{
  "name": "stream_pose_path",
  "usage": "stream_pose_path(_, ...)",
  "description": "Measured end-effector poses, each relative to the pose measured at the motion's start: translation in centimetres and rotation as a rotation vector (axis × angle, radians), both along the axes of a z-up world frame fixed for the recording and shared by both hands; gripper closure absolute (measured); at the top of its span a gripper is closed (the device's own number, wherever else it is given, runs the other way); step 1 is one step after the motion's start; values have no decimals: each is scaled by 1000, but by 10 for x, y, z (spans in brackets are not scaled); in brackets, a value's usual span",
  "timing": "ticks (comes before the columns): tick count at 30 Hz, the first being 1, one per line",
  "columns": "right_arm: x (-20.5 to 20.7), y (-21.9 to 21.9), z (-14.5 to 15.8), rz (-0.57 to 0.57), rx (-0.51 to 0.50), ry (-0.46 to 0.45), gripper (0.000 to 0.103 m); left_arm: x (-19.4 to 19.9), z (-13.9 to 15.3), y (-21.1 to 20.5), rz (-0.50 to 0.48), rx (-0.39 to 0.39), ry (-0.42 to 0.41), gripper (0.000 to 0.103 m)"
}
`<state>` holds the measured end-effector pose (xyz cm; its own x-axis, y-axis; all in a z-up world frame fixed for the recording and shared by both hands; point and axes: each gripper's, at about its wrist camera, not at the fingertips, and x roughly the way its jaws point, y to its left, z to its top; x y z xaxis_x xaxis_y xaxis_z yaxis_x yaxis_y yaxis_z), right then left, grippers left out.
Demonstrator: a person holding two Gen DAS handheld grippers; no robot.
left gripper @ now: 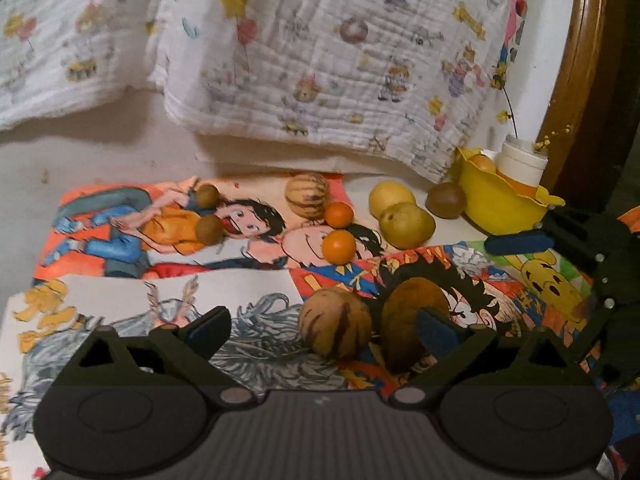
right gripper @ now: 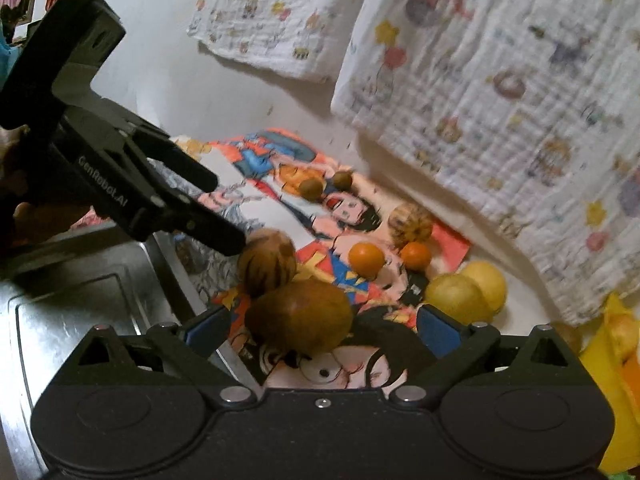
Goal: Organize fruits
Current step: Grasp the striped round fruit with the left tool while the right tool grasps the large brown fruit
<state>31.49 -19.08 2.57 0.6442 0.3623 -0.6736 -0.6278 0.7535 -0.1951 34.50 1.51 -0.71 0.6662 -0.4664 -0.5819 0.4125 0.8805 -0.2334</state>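
The left gripper (left gripper: 326, 330) stands released, jaws wide, above a striped tan melon-like fruit (left gripper: 335, 322). The right gripper (right gripper: 322, 326) is likewise spread, a brown oval fruit (right gripper: 299, 318) between its fingers, seemingly untouched. Both fruits lie on colourful cartoon drawings (left gripper: 168, 236), beside a yellow scalloped plastic bowl (left gripper: 504, 204).

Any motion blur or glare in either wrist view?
Left wrist: mostly sharp, warm dim light, soft shadow under the hanging cloth, fisheye bending at the edges. Right wrist: cloth smeared by motion, glare on the steel sink, fruit fairly clear.
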Motion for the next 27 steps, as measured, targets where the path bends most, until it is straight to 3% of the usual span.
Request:
stream_pose_path(9, 22, -4, -17, 54, 85, 118, 6, 19, -14, -2, -29, -37, 64, 11)
stream_pose_path(13, 35, -5, -19, 57, 117, 162, 9, 27, -18, -9, -44, -10, 73, 12)
stream_pose_path(17, 43, -2, -23, 66, 105, 172, 16, 34, -22, -4, -22, -40, 108, 26)
stream_pose_path(21, 45, -1, -27, 76, 105, 170, 21, 38, -25, 1, -27, -81, 132, 30)
stream_pose_path(27, 48, 1, -32, 94, 108, 194, 28, 42, -26, -3, -67, -112, 141, 46)
